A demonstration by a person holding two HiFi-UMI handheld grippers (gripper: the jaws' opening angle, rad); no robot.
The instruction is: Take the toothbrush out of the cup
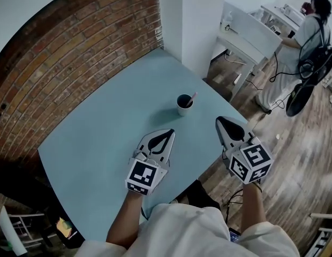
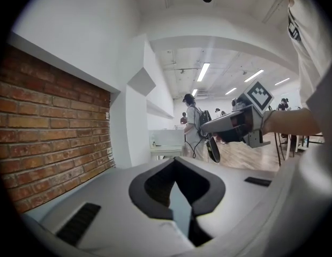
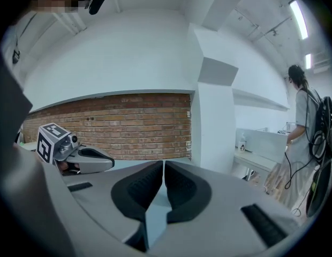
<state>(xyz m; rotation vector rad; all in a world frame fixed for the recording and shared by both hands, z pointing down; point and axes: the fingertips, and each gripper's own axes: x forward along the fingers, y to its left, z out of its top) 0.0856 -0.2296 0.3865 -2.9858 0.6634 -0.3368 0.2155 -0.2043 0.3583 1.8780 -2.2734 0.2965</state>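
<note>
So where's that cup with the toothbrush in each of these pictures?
Head view: cup near the middle of the table.
Left gripper view: not in it.
Right gripper view: not in it.
Shared landmark: brick wall, in all three views.

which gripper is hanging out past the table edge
The right gripper: its marker-cube end sits beyond the edge of the table, above the wooden floor. The left gripper is wholly over the table.
</note>
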